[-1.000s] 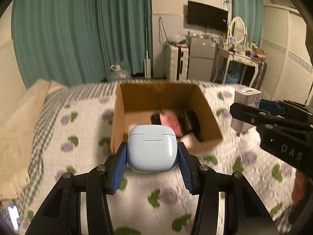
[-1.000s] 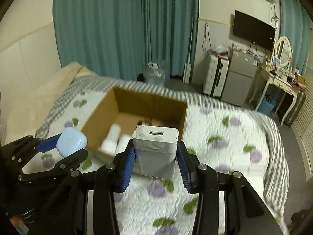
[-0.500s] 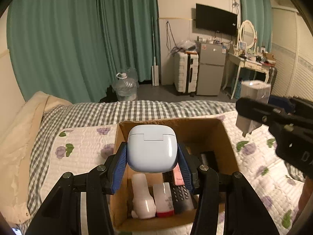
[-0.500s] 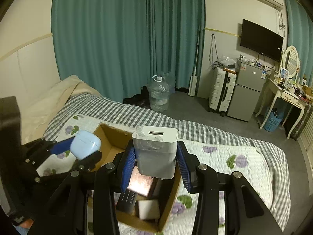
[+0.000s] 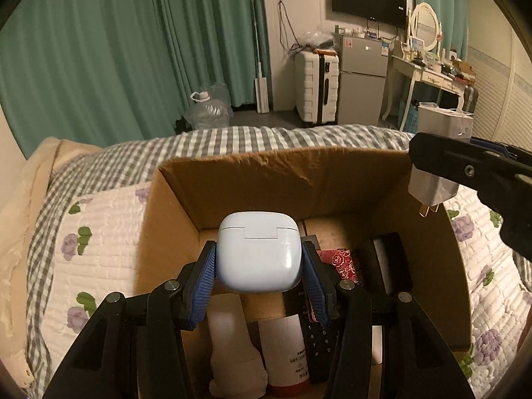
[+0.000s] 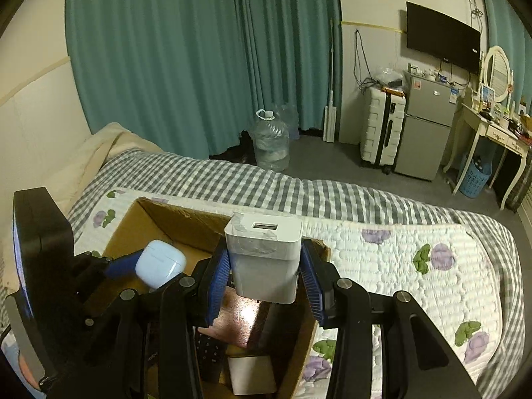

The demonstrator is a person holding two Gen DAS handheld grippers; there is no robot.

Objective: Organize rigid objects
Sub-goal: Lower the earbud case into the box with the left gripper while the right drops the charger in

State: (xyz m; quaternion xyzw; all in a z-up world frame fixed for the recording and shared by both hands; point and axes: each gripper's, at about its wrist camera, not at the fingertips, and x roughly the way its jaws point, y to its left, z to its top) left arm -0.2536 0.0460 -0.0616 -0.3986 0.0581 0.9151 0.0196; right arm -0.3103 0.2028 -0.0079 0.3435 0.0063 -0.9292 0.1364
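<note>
My left tool (image 5: 258, 281) is clamped on the earbud case (image 5: 259, 252), my right tool (image 6: 264, 287) on the white charger (image 6: 264, 259), both above the cardboard box (image 5: 292, 179). I should lower each w/ care to free spots inside the box, then let go.

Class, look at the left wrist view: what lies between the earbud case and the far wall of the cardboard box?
Only bare box floor and open air. The earbud case, held in the left claw, hangs short of the cardboard box's far wall; the left wrist view shows it.
</note>
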